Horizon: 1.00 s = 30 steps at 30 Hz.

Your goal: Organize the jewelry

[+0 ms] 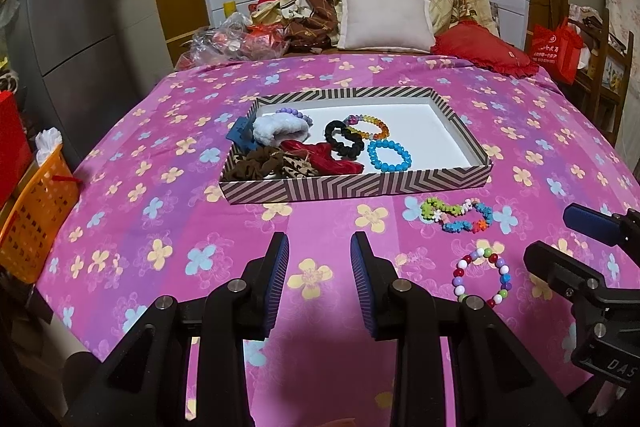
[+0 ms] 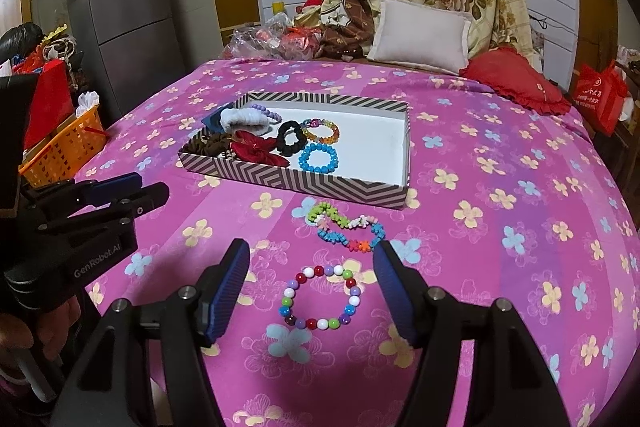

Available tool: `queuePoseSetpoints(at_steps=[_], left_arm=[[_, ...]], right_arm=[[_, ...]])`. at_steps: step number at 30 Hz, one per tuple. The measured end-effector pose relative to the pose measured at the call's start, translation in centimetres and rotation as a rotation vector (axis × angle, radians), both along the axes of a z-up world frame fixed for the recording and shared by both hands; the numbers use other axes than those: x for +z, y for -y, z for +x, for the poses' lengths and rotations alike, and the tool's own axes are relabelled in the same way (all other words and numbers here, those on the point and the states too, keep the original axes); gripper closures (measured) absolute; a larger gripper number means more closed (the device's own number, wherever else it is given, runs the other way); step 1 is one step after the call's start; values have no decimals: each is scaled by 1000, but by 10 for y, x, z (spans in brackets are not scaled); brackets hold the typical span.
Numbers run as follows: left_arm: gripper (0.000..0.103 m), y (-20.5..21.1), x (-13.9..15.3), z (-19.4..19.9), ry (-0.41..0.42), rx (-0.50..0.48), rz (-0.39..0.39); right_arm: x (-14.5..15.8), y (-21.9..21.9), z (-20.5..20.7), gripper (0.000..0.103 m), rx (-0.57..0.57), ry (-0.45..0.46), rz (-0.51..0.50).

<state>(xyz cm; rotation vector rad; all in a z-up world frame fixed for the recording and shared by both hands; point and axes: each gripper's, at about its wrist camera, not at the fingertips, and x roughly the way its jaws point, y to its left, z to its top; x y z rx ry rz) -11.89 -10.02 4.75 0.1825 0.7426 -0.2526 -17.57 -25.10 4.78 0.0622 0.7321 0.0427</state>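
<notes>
Two bracelets lie loose on the pink flowered bedspread (image 2: 500, 155), outside the striped tray (image 2: 288, 183); the round-bead bracelet (image 2: 322, 297) (red, white, green, blue and purple beads) lies nearest the cameras, and the flower-bead bracelet (image 2: 346, 227), twisted into a figure of eight, lies between it and the tray's near wall, apart from both. The right gripper (image 2: 312, 287) hovers over the round-bead bracelet; its jaws stand wide apart and empty, with the bracelet seen between the pads but untouched. The left gripper (image 1: 320, 283) hovers over bare bedspread to the left of both bracelets; its jaws stand partly apart with nothing between them.

The tray holds a blue bead bracelet (image 1: 389, 155), a rainbow bead bracelet (image 1: 368, 126), a purple bead bracelet (image 1: 292, 114), a black scrunchie (image 1: 344, 141), a red scrunchie (image 1: 324, 157), a brown scrunchie (image 1: 256, 161) and a pale fluffy scrunchie (image 1: 278, 131); these crowd its left half, and its right half shows bare white floor.

Nothing lies between the right gripper and the round-bead bracelet; the flower-bead bracelet lies on the direct line to the tray. An orange basket (image 1: 36, 215) stands off the bed's left edge; a white pillow (image 1: 386, 17) and a red cushion (image 1: 486, 47) rest at the far end.
</notes>
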Motion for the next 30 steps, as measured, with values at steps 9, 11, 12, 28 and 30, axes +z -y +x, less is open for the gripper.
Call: queuePoseSetpoints(at_steps=[9, 11, 12, 28, 30], left_arm=[[68, 0, -1, -3, -6, 4, 10], [68, -1, -3, -2, -9, 7, 9], [68, -1, -3, -1, -10, 7, 8], [68, 2, -9, -3, -12, 7, 14], [68, 2, -10, -3, -12, 6, 14]], right_arm=[[-7, 9, -3, 36, -34, -20, 5], [-9, 12, -3, 36, -40, -24, 8], [-9, 14, -3, 36, -43, -26, 9], [-13, 17, -4, 36, -47, -38, 13], [-14, 18, -4, 36, -49, -39, 12]])
